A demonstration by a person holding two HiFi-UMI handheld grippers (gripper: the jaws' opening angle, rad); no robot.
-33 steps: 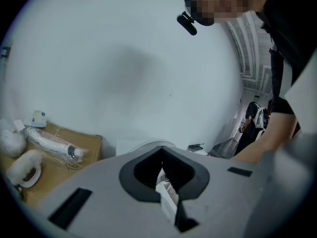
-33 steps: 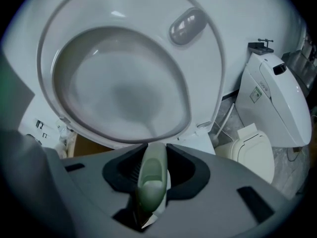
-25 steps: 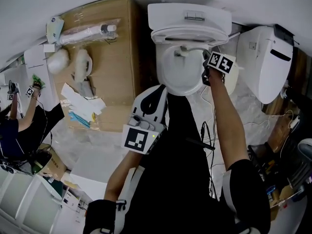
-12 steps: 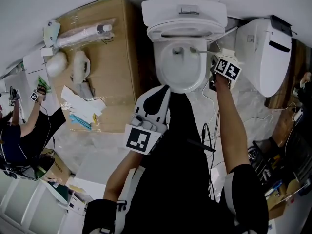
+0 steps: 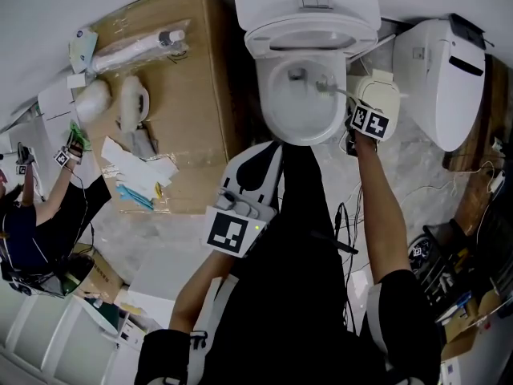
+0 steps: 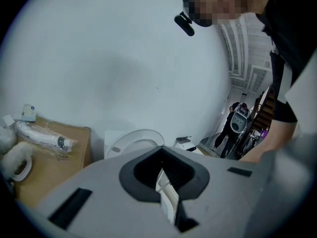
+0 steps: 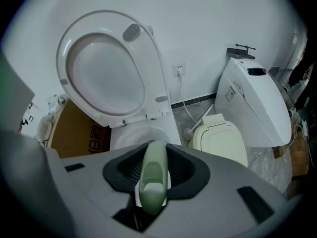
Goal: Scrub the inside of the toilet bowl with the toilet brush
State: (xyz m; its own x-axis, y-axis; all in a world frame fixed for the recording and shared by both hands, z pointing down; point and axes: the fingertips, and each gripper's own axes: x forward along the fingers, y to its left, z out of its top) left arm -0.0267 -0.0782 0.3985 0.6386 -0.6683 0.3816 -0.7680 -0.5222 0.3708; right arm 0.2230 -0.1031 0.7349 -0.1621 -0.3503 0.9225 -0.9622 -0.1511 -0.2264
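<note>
The white toilet [image 5: 309, 10] stands at the top of the head view with its seat and lid [image 7: 101, 68] raised. The toilet brush's head [image 5: 298, 74] sits inside the bowl [image 5: 276, 111] near the back wall. Its thin handle runs rightward over the rim to my right gripper [image 5: 353, 117]. That gripper is shut on the pale green brush grip [image 7: 152, 180], just right of the bowl [image 7: 141, 135]. My left gripper [image 5: 260, 160] is held low against the person's body, well short of the toilet. In its own view the left gripper [image 6: 166, 190] has its ribbed pads together and holds nothing.
A large cardboard box [image 5: 192, 62] with wrapped parts on top stands left of the toilet. A second white toilet [image 5: 437, 79] and a cream lidded bin [image 5: 383, 89] stand to the right. Cables [image 5: 343, 215] trail on the floor. Another person [image 5: 32, 207] crouches at far left.
My right gripper has drawn a little to the right, away from the bowl's rim, still holding the brush. The brush head has shifted slightly at the back of the bowl. The left gripper stayed put.
</note>
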